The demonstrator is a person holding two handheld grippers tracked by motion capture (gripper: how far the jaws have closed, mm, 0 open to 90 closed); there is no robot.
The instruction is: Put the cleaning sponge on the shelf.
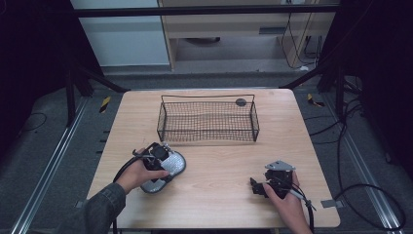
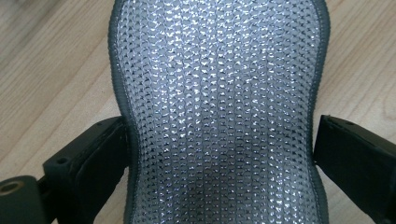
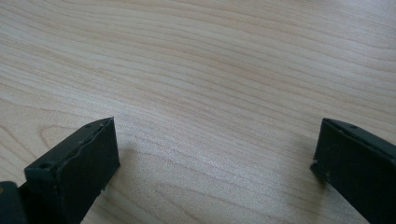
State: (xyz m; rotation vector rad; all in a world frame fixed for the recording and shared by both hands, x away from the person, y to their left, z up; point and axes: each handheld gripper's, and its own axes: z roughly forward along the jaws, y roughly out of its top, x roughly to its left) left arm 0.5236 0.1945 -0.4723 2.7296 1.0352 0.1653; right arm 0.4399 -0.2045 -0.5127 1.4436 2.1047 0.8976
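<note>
While the right gripper (image 1: 258,186) idles open on bare worktop (image 1: 219,190), we see the left gripper (image 2: 219,154) straddling the silver mesh pad (image 2: 219,107) lengthwise, jaws open, unclamped.

Pad (image 2: 219,107) cut off top and bottom in left gripper view; left gripper (image 1: 155,161) covers its middle from above.

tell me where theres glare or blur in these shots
Left gripper view: bright specular sparkle across the silver mesh pad, jaws at the bottom edge slightly soft. Right gripper view: even light on the table, soft shadows beside the jaws. High view: dim, dark surroundings, low detail.
</note>
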